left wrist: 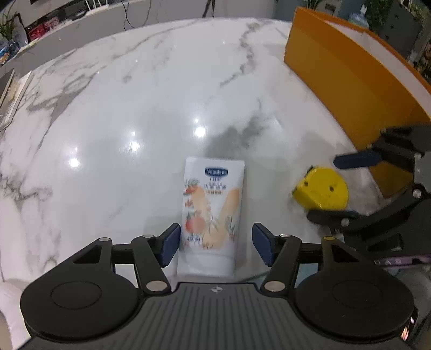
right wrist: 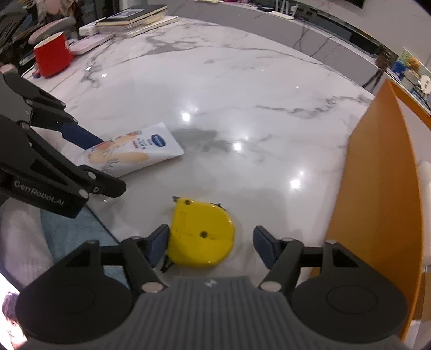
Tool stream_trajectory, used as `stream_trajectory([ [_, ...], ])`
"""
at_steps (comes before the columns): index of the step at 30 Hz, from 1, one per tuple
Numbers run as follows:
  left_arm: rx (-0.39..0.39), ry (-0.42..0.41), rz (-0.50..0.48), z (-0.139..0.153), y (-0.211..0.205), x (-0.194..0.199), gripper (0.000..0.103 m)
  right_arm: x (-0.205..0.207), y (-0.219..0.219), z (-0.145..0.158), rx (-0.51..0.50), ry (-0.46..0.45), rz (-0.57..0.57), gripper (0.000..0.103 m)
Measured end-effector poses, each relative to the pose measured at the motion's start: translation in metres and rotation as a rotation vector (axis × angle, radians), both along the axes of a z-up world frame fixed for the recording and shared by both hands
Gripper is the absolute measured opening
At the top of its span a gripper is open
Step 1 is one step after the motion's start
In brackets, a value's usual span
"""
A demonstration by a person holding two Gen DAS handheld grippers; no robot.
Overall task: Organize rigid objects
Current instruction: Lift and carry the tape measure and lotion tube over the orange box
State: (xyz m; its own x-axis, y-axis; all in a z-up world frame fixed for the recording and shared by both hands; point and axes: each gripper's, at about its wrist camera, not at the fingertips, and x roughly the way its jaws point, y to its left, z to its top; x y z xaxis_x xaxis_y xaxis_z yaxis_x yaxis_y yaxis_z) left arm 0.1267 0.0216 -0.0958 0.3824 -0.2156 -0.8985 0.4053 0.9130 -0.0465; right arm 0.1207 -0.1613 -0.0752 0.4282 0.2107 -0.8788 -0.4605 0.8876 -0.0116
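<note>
A white lotion tube [left wrist: 212,212] with a peach print lies flat on the marble table, cap end toward me. My left gripper [left wrist: 216,243] is open, its blue pads on either side of the tube's lower end, with gaps. A yellow tape measure [right wrist: 200,234] lies on the table near the front edge. My right gripper [right wrist: 211,245] is open around it; the left pad is close to it, the right pad stands apart. The tube also shows in the right wrist view [right wrist: 134,149], and the tape measure in the left wrist view [left wrist: 322,189].
An orange box [left wrist: 350,78] with a white inside stands at the right, also in the right wrist view [right wrist: 377,177]. A red cup [right wrist: 52,55], books [right wrist: 132,16] and flat items sit at the far left. The marble table [right wrist: 242,88] spreads ahead.
</note>
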Motion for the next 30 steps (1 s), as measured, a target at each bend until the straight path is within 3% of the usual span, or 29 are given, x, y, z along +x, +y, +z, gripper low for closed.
stream_trajectory([
  [7,0.029,-0.051,-0.006,-0.005,-0.011,0.005,0.073,0.006,-0.005,-0.004,0.055,0.022,-0.052,0.068],
  [9,0.029,-0.072,-0.012,-0.006,-0.012,0.005,0.072,0.004,-0.003,-0.003,0.049,0.012,-0.044,0.065],
  [12,0.006,-0.069,0.002,-0.005,-0.011,0.006,0.061,0.003,-0.001,-0.002,0.054,0.003,-0.031,0.057],
  [14,0.009,-0.068,0.001,-0.004,-0.011,0.006,0.060,0.003,0.000,-0.001,0.057,-0.003,-0.024,0.051],
  [24,0.012,-0.090,-0.019,-0.001,-0.016,-0.002,0.055,0.003,-0.001,-0.001,0.063,-0.004,-0.027,0.050],
  [30,-0.027,-0.108,-0.001,0.010,-0.013,-0.005,0.055,0.000,-0.003,0.004,0.085,-0.027,-0.031,0.050],
])
